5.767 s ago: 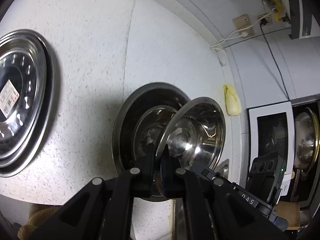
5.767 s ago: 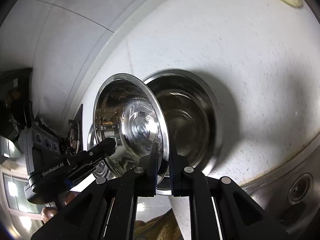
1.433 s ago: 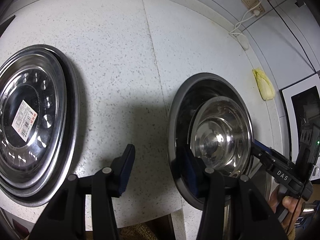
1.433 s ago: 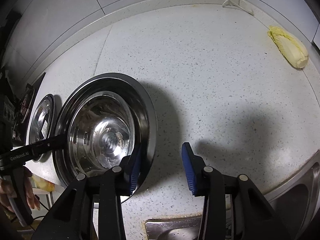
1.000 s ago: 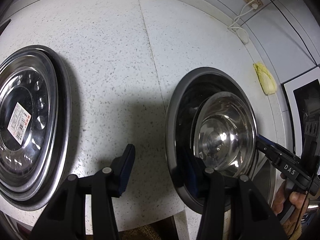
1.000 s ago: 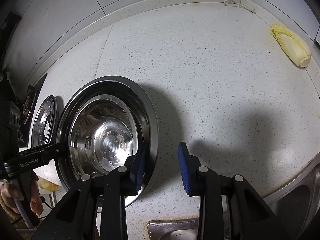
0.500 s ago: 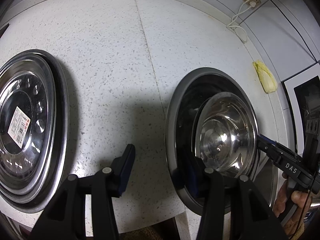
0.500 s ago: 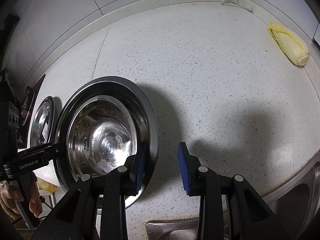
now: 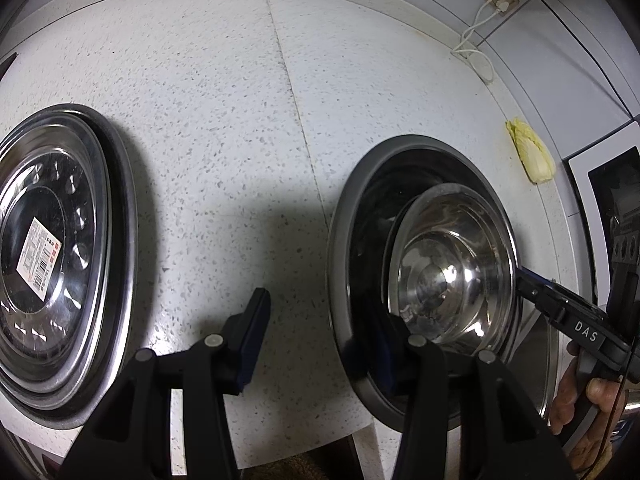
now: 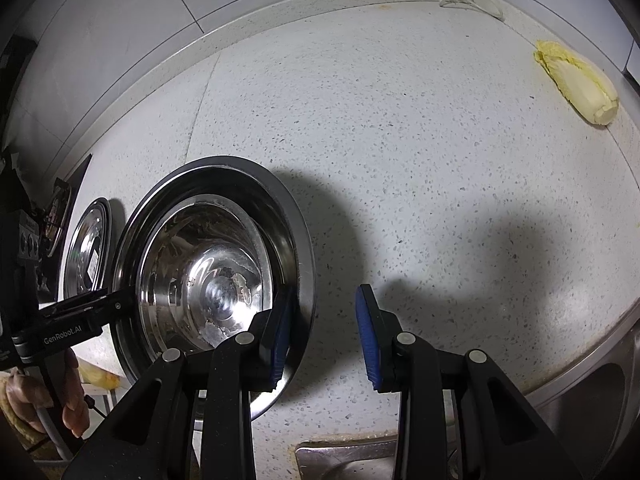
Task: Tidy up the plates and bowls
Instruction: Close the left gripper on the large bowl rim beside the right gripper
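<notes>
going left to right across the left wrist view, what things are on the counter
plate stack with the sticker → large bowl with the smaller bowl nested inside it → yellow cabbage piece

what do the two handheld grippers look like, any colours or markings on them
Both are matte black with angular fingers, silver pivot screws and ribbed blue pads. The left gripper shows white "GenRobot.AI" lettering on its side in the right wrist view; the right gripper shows "DAS" in the left wrist view, with a thin cable by the handle.
</notes>
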The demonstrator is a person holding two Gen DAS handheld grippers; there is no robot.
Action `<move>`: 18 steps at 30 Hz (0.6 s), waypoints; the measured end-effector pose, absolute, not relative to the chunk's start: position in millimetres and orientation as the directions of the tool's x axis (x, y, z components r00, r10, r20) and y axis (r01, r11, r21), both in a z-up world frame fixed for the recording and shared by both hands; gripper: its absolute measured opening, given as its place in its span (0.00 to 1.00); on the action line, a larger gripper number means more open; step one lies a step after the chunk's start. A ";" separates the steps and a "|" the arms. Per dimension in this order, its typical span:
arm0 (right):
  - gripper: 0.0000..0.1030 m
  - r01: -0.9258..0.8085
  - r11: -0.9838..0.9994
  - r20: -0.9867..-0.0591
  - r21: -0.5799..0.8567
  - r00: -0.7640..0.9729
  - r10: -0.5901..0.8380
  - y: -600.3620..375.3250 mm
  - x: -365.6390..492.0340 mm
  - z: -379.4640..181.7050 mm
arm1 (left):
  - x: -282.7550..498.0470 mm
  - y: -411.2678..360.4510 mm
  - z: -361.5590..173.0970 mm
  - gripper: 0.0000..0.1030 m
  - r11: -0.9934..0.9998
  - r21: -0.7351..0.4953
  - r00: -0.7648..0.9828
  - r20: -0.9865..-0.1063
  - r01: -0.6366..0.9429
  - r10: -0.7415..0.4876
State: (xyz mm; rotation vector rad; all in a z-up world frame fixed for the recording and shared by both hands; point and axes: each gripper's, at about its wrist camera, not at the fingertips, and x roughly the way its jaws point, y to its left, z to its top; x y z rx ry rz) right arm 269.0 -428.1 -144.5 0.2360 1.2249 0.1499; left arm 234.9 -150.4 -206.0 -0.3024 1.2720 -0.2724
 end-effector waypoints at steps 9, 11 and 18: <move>0.27 0.033 0.964 -0.915 0.264 0.324 0.240 -430.5 265.4 -144.4 | 235.3 -149.6 -206.0 0.43 0.929 -0.370 0.272 -0.890 0.034 -0.364; 0.27 0.029 0.965 -0.919 0.260 0.314 0.239 -428.4 266.4 -147.5 | 235.6 -147.3 -206.4 0.42 0.926 -0.377 0.271 -0.889 0.028 -0.370; 0.23 0.032 0.952 -0.911 0.305 0.302 0.282 -428.3 270.4 -154.4 | 241.2 -133.9 -208.3 0.38 0.893 -0.450 0.237 -0.869 -0.013 -0.435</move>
